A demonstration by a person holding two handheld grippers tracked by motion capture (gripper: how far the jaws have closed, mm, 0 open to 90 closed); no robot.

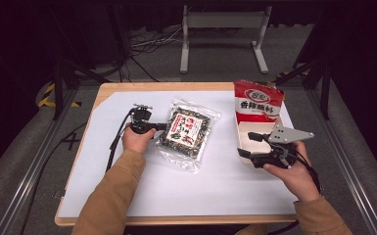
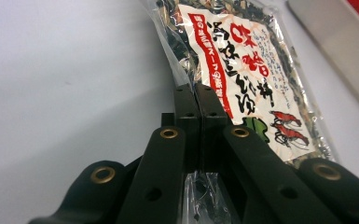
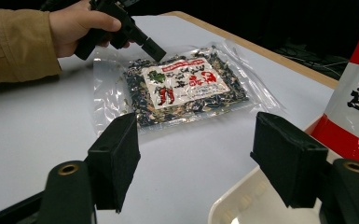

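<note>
Left gripper view: the snack packet (image 2: pixel 242 79) is being pinched at its clear edge by the left gripper (image 2: pixel 196 100), lying flat on the table (image 1: pixel 127 196). The right gripper (image 3: pixel 196 158) is being held wide apart over the white tray (image 3: pixel 242 205); lifting and moving are being left undone.

On the table (image 1: pixel 127 196), a clear packet of dried food (image 1: pixel 188 132) lies near the middle. The left gripper (image 1: pixel 162 127) sits at the packet's left edge, jaws closed on the film there. To the right stands an upright pouch (image 1: pixel 257 102) inside a tray (image 1: pixel 242 131) (at the table's right side), with the right gripper (image 1: pixel 247 145) just before it.
</note>
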